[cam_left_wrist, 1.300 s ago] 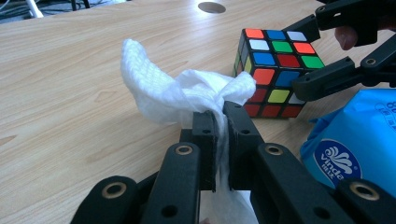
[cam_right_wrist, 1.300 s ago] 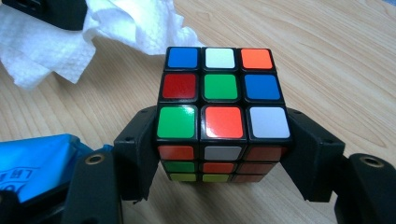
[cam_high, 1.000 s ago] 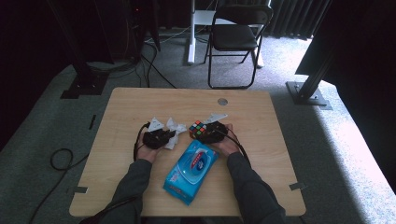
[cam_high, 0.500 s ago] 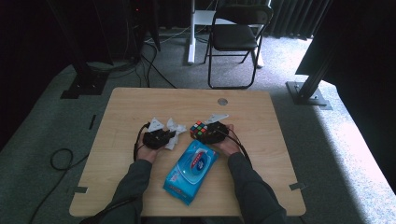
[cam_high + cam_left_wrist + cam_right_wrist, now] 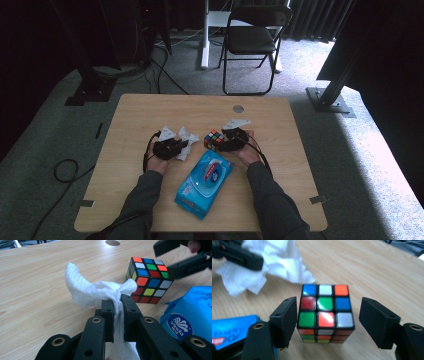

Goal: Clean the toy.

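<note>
A scrambled Rubik's cube stands on the wooden table. My right gripper straddles it, and its jaws have just been opening. The left pad sits at the cube's side and the right pad stands clear of it, so the gripper is open. My left gripper is shut on a crumpled white wipe, just left of the cube. In the right gripper view the wipe hangs beyond the cube.
A blue pack of wet wipes lies between the forearms, toward the near edge. A round cable hole is at the far side of the table. A folding chair stands beyond the table.
</note>
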The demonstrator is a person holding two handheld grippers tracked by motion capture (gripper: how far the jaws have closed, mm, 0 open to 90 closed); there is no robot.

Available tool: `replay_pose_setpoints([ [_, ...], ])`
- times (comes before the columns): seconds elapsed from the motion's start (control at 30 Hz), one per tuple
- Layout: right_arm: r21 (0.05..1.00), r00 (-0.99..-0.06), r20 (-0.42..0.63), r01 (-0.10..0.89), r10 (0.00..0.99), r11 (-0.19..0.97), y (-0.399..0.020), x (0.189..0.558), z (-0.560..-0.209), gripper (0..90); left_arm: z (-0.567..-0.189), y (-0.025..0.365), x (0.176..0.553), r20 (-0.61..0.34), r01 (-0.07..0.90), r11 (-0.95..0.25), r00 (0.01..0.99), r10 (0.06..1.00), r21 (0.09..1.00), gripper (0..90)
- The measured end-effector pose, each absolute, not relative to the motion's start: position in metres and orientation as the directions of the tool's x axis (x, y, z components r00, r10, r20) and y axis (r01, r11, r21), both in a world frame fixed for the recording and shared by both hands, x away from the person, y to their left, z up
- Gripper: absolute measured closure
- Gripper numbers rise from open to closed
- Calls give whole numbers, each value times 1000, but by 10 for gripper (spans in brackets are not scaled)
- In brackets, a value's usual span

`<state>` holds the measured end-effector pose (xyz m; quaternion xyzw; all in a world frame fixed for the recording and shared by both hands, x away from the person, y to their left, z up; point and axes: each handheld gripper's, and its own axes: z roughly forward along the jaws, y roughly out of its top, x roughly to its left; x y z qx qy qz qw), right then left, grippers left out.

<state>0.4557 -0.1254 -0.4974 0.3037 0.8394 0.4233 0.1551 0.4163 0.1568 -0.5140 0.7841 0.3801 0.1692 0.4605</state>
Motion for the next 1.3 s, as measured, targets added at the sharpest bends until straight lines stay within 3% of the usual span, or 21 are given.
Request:
replay_pose_setpoints([
  [0.07,809,-765,3,381,644,448,-126,456,-496,333,-514,157,416,-84,442,-288,653,752,850,818],
  [0.3,819,-739,12,394,674,417,-129,464,-490,548,-513,158,417,-83,439,-288,654,752,851,815],
  [0.7,802,-719,40,437,694,406,-131,470,-498,656,-513,158,417,-84,439,-287,655,751,852,813],
  [1.3,791,-715,146,500,683,354,-136,476,-501,710,-513,156,416,-84,439,-290,656,750,850,813],
])
